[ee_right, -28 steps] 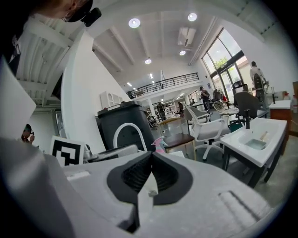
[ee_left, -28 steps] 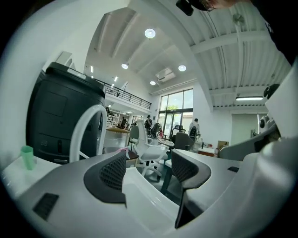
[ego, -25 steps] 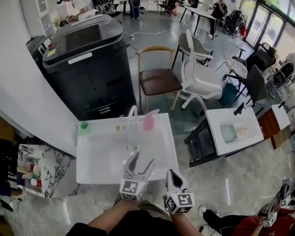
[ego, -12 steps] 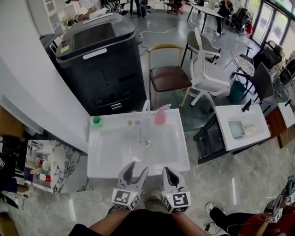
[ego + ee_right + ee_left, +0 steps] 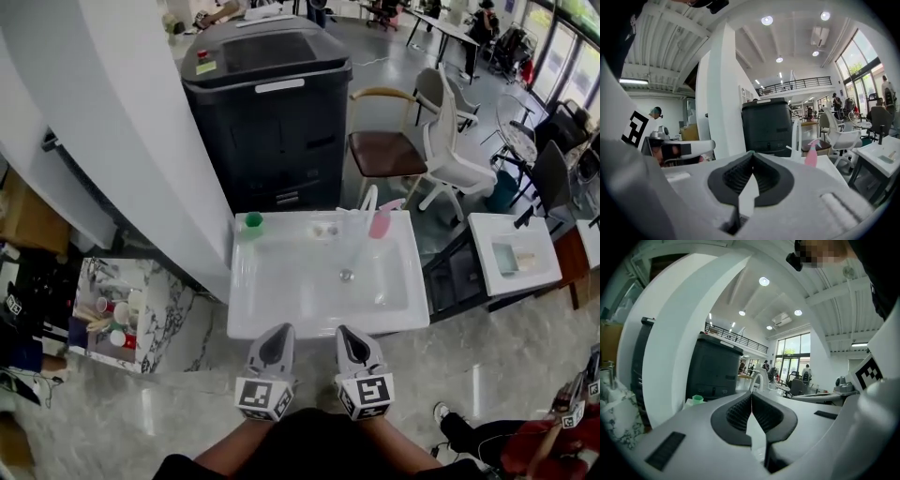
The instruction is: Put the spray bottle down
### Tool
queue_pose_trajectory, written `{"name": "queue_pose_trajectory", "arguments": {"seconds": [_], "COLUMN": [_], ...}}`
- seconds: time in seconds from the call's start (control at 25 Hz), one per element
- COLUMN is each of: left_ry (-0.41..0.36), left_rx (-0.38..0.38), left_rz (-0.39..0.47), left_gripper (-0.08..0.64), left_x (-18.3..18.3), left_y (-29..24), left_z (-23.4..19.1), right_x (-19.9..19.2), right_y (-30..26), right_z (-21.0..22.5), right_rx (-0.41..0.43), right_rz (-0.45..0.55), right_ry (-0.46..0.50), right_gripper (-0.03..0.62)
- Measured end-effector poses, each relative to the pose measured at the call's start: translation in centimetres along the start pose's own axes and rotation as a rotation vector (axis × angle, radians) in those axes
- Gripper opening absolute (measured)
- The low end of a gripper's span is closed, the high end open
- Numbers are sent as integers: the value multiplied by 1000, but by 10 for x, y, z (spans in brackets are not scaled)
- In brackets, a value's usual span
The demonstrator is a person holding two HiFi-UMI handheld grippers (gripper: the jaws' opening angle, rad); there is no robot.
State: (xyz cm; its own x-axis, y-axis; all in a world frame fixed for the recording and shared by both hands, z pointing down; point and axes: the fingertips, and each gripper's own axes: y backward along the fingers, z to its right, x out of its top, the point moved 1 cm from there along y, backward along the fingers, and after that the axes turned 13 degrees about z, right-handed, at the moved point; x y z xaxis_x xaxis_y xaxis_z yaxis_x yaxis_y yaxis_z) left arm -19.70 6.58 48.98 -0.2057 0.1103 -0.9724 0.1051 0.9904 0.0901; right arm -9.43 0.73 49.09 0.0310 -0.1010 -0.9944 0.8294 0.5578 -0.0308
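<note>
The pink spray bottle (image 5: 380, 222) stands upright at the back right of the white sink (image 5: 281, 319), next to the faucet (image 5: 368, 199). In the right gripper view the spray bottle (image 5: 812, 154) shows far ahead, right of the faucet (image 5: 797, 133). My left gripper (image 5: 277, 334) hangs over the sink's front edge, far from the bottle. Its jaws are closing and the pads meet with nothing between them (image 5: 751, 394). My right gripper (image 5: 350, 333) is beside it, shut and empty (image 5: 752, 154).
A green cup (image 5: 252, 221) stands at the sink's back left. Behind the sink is a black copier (image 5: 267, 103), with a brown chair (image 5: 384, 155) and a white chair (image 5: 459, 164) to its right. A low shelf with cups (image 5: 112, 319) is at left, a white side table (image 5: 514, 253) at right.
Both grippers pulled back from the faucet toward the sink's front edge. The left jaws went from wide open to shut. The bottle stayed on the sink.
</note>
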Motion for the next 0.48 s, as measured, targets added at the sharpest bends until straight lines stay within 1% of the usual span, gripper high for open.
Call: {"name": "queue_pose_trajectory", "arguments": {"seconds": [0.12, 0.24, 0.32, 0.48], "left_ry": [-10, -5, -1, 5], "left_rx": [3, 16, 16, -10], "left_rz": [-20, -35, -38, -33], "left_gripper": [20, 20, 20, 20], "left_x": [4, 7, 9, 12], "left_y": [28, 52, 63, 78], "left_z": [-26, -45, -52, -61], "right_x": [-5, -3, -2, -7], "right_y": [-6, -6, -5, -1], "right_z": [-37, -59, -72, -93], "right_rx": [9, -7, -20, -34], "right_rz": [-14, -7, -1, 4], "right_ry": [7, 20, 24, 32], "right_gripper": [-3, -3, -3, -3]}}
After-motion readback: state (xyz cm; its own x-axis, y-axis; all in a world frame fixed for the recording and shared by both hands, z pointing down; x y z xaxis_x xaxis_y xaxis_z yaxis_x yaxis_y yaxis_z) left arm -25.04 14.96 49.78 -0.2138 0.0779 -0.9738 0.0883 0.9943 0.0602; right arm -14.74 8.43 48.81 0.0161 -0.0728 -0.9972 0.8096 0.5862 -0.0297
